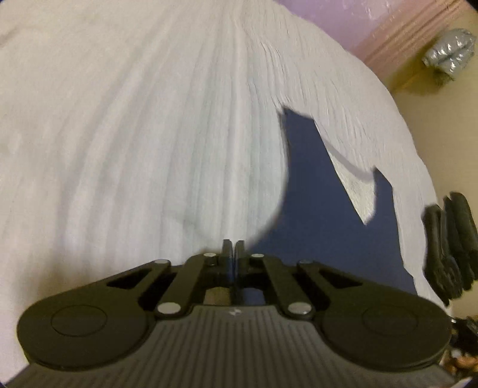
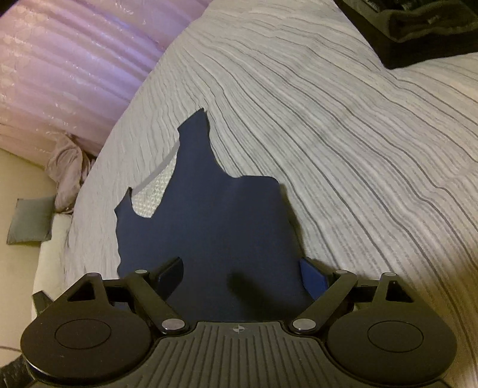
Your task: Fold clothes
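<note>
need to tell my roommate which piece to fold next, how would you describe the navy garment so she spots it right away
Look at the bed with the grey striped bedspread. The navy garment lies flat on it near the edge facing the lilac curtain. It is the only dark blue piece, with a pale mesh lining at its neck.

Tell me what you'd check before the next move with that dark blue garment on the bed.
1. Left hand-held gripper closed: ok, fingers pressed together.
2. Left actually pinching fabric: cannot tell, nothing visible between the fingers.
3. Right hand-held gripper open: ok, fingers spread wide.
4. Right placed over the navy garment: ok, fabric lies between its fingers.
5. Garment spread flat on the striped bedspread: not ok, its outline looks ragged.
6. Nothing in the way: ok nearby, the black clothing sits far off.
</note>
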Demonstrator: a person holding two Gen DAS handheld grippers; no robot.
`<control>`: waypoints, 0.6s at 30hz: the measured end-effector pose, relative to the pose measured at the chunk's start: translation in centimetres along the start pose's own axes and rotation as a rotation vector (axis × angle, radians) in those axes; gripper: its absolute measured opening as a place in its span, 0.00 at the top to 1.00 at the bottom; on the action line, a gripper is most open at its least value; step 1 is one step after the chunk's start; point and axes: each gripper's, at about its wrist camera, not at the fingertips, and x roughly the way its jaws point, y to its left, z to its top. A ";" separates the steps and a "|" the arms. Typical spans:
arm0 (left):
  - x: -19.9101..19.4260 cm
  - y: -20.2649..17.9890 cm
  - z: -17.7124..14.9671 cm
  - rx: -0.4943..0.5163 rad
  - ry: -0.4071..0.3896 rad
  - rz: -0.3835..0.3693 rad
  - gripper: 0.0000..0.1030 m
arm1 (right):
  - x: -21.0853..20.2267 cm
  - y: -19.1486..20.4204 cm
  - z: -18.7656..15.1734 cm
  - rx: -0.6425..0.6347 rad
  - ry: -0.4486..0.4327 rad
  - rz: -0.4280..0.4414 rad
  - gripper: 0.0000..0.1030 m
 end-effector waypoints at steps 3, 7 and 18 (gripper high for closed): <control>-1.4 1.7 -0.1 -0.009 0.011 0.048 1.00 | -0.6 0.9 -0.2 -0.015 -0.002 -0.009 0.16; -4.2 1.9 -2.3 -0.009 0.052 -0.024 0.97 | -1.3 2.3 -1.6 -0.032 0.012 0.001 0.16; -7.5 0.8 -15.7 0.042 0.238 0.013 0.97 | -3.2 1.5 -8.9 -0.148 0.185 -0.141 0.16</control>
